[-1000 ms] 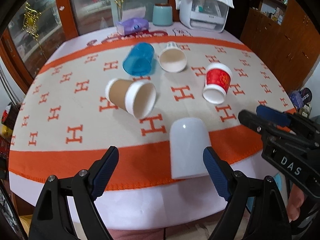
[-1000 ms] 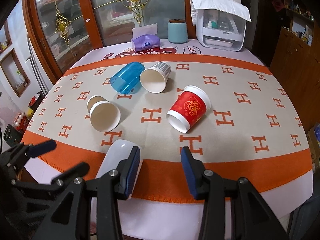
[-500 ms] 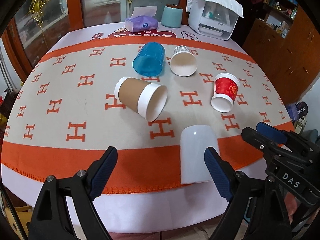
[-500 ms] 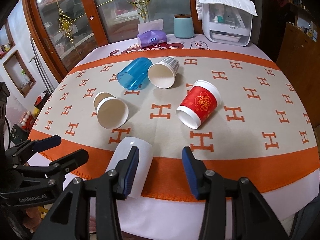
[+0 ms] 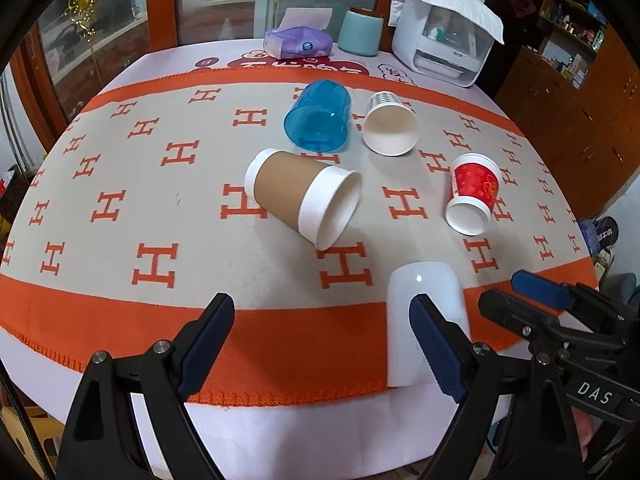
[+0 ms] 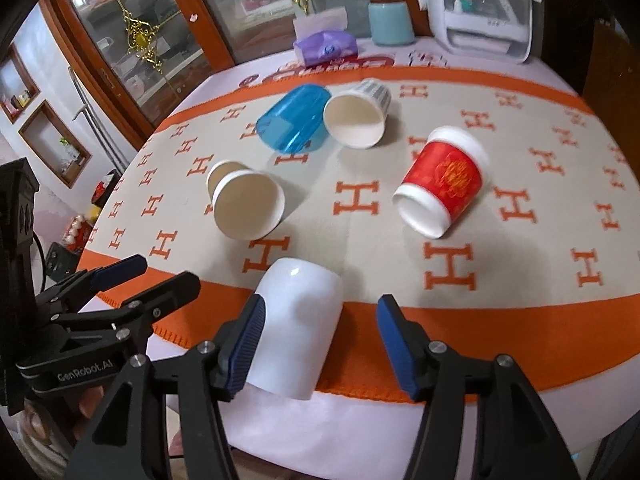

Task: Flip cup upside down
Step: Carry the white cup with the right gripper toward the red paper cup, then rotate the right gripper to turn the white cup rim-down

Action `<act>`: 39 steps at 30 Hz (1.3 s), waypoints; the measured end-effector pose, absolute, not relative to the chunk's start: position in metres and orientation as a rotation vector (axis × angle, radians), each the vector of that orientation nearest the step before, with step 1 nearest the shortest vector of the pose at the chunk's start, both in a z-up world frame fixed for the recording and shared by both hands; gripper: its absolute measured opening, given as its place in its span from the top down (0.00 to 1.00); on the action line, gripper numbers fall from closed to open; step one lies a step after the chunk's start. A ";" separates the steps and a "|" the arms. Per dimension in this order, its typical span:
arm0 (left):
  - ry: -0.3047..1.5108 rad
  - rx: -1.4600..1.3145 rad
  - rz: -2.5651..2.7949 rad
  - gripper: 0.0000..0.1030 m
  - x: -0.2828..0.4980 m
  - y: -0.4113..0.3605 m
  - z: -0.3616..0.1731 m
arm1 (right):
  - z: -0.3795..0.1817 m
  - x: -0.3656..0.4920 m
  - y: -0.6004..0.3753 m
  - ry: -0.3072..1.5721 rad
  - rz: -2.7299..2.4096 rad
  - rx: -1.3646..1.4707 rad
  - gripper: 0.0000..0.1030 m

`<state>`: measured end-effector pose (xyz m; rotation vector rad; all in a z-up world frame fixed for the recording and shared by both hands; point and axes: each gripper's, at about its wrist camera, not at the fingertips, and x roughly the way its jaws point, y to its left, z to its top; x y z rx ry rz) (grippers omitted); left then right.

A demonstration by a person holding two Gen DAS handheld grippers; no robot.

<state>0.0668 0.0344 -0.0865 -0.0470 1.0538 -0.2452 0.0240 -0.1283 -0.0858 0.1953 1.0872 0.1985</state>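
A white cup (image 5: 424,312) stands upside down near the table's front edge; it also shows in the right wrist view (image 6: 298,320). Several cups lie on their sides behind it: a brown-sleeved cup (image 5: 302,204), a blue plastic cup (image 5: 318,118), a grey-striped paper cup (image 5: 390,126) and a red cup (image 5: 474,194). My left gripper (image 5: 324,344) is open and empty, its right finger in front of the white cup. My right gripper (image 6: 320,340) is open, its left finger beside the white cup. Each gripper shows in the other's view.
An orange and beige cloth (image 5: 120,208) covers the round table. At the back stand a purple tissue pack (image 5: 298,42), a teal canister (image 5: 360,32) and a white appliance (image 5: 444,50). Wooden cabinets (image 5: 580,120) stand at the right.
Both grippers have moved. The left has shifted left, so the white cup now sits by its right finger. The right has come closer to the white cup and opened wider.
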 end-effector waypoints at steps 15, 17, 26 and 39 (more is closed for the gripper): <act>1.029 -0.017 -0.209 0.15 0.080 0.043 -0.096 | -0.123 0.054 -0.126 1.238 0.283 0.381 0.41; 1.031 -0.015 -0.205 0.15 0.081 0.045 -0.098 | -0.125 0.056 -0.125 1.249 0.291 0.389 0.40; 1.049 -0.020 -0.207 0.15 0.087 0.047 -0.105 | -0.132 0.062 -0.121 1.285 0.316 0.377 0.33; 1.072 -0.041 -0.197 0.15 0.089 0.057 -0.111 | -0.144 0.070 -0.113 1.376 0.373 0.376 0.32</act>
